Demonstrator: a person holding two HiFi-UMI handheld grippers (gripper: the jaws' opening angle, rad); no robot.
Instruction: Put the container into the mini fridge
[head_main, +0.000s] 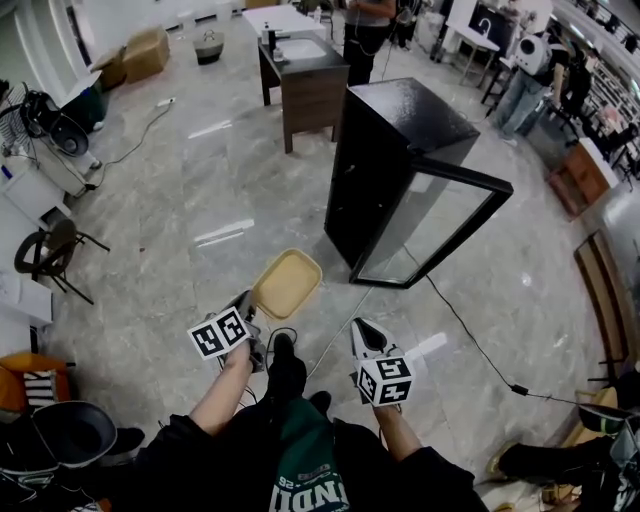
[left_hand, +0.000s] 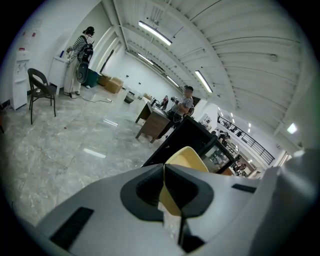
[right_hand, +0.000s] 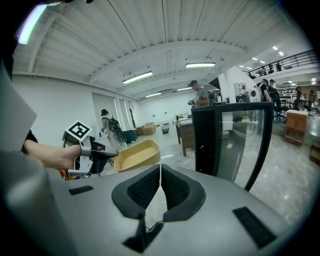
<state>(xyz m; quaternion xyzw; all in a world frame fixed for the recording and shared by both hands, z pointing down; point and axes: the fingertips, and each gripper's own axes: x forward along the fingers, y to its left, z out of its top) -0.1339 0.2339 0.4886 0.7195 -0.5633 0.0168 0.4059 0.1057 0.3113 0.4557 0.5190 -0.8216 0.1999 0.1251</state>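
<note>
Down in the head view's lower middle, the left gripper (head_main: 247, 303) was clamped on the near rim of the container (head_main: 287, 283), a shallow tan tray with rounded corners. The tray stuck out ahead of the jaws, up and to the right in frame, carried in the air above the marble floor (head_main: 190, 190). The left gripper view confirmed it: both jaws were pressed onto the tray's thin yellow edge, with the rest of the tray rising beyond them.

Over at the lower right of centre, the right gripper (head_main: 364, 331) carried nothing. Its own view showed the two dark pads drawn together with only a hairline seam between them and nothing in the seam. In that same view the tray sat left of centre, pinched at its left end by the other gripper.

The mini fridge (head_main: 385, 150) stood right of centre in the head view, a tall black cabinet. Its glass door (head_main: 440, 225) was swung wide open toward the lower right. The tray was near the fridge, below and to the left of it in frame, and apart from it. A black cable (head_main: 470, 330) ran across the floor from the door's foot toward the right edge. A dark wooden desk (head_main: 305, 85) stood above the fridge in frame, at upper centre.
</note>
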